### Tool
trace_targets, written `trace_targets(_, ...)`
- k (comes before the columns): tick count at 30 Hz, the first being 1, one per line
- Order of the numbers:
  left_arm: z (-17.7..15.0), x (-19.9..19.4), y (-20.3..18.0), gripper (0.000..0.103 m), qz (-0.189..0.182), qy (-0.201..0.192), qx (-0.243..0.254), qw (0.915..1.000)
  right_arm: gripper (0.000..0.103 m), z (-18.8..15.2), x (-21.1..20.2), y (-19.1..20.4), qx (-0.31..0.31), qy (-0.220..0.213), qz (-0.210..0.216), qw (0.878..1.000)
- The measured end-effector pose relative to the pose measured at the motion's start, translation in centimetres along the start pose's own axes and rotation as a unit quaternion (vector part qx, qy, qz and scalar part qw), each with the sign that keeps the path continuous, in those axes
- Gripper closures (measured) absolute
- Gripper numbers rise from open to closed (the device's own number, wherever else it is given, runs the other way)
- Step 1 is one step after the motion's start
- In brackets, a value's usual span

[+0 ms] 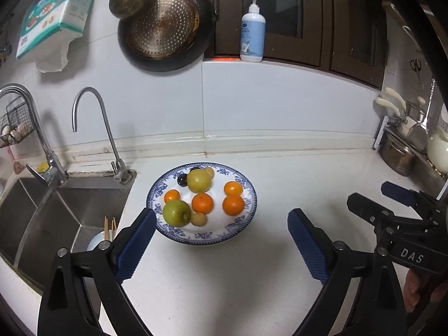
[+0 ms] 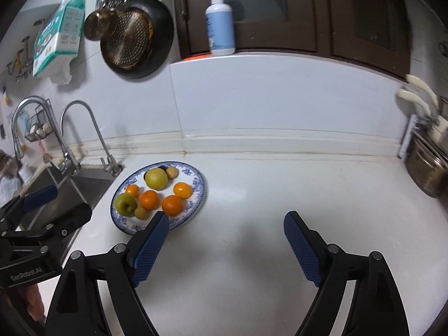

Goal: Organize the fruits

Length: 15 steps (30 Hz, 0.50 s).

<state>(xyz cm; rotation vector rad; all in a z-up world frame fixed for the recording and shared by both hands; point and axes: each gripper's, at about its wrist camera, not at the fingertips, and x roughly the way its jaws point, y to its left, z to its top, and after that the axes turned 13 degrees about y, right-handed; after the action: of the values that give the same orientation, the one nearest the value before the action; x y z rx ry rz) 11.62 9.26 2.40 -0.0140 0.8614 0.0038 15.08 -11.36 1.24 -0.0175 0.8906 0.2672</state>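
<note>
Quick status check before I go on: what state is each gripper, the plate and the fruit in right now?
Left hand-held gripper: open, empty, short of the plate.
Right hand-held gripper: open, empty, over bare counter.
Blue-patterned plate: upright on the counter, loaded.
Four oranges: on the plate, untouched.
Green apple: on the plate's near-left edge.
Yellow pear: on the plate's far side.

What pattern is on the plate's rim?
Blue floral on white plate, clearest in the left wrist view.
</note>
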Motion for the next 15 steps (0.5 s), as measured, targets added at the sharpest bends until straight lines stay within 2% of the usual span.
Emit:
trace_targets(3,-0.6,-0.9,-0.6,0.004,-0.005,-0.005,0.006,1.0000,0.016,-0.8,-1.1,-0.2,0.002,-0.004,0.001,1.000)
trace_targets(8,-1.7,-2.5,-1.3,0.002,0.013,-0.019,0.024,0.9995,0.016,-2.0,-2.7,-0.3,-0.014,-0.016,-0.020,1.000)
trace_targets(15,-3.2,-4.4,-2.3,0.000,0.025,-0.038,0.037,0.9983,0.016,-3.6,-4.0,-1.0,-0.007,-0.013,-0.015,1.000)
